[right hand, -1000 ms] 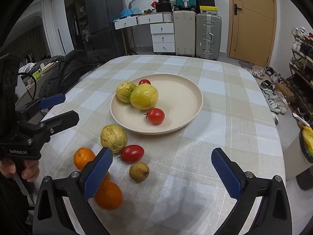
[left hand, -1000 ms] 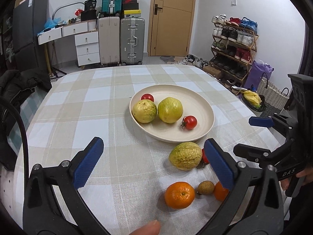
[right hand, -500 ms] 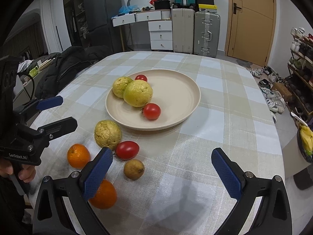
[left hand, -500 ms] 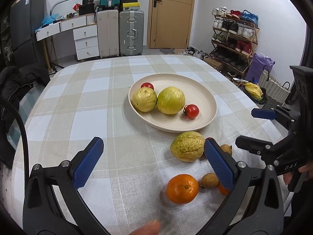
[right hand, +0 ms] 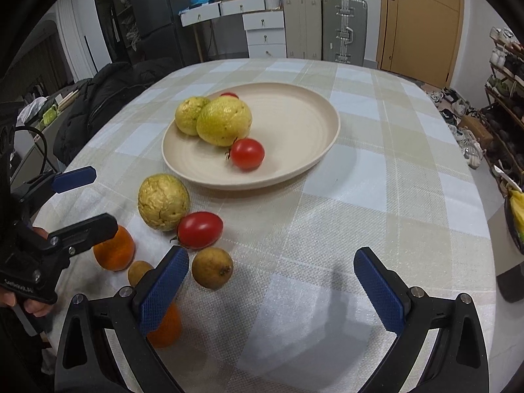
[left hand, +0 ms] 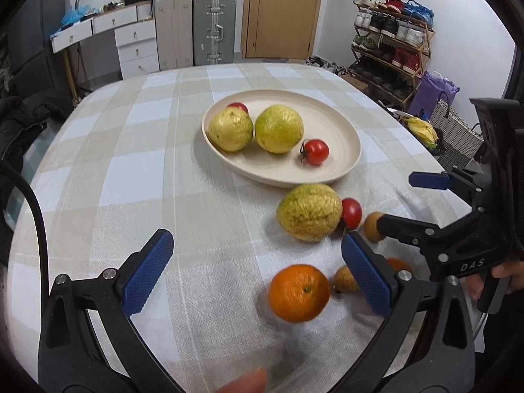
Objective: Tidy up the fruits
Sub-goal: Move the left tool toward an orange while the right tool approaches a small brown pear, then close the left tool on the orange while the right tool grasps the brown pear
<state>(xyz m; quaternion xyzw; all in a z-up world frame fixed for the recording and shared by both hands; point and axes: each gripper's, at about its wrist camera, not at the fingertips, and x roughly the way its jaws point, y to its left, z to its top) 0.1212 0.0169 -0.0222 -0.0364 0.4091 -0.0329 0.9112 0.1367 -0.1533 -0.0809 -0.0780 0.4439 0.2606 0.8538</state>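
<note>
Both the left gripper point(left hand: 257, 270) and right gripper point(right hand: 271, 285) gape wide, empty.

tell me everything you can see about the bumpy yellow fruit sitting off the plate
The bumpy yellow fruit is roundish, with wrinkled, knobbly yellow-green skin and some brown flecks. It rests on the checked tablecloth just outside the cream plate, apart from its rim. An oblong red tomato lies against its side. Neither gripper holds it.
</note>
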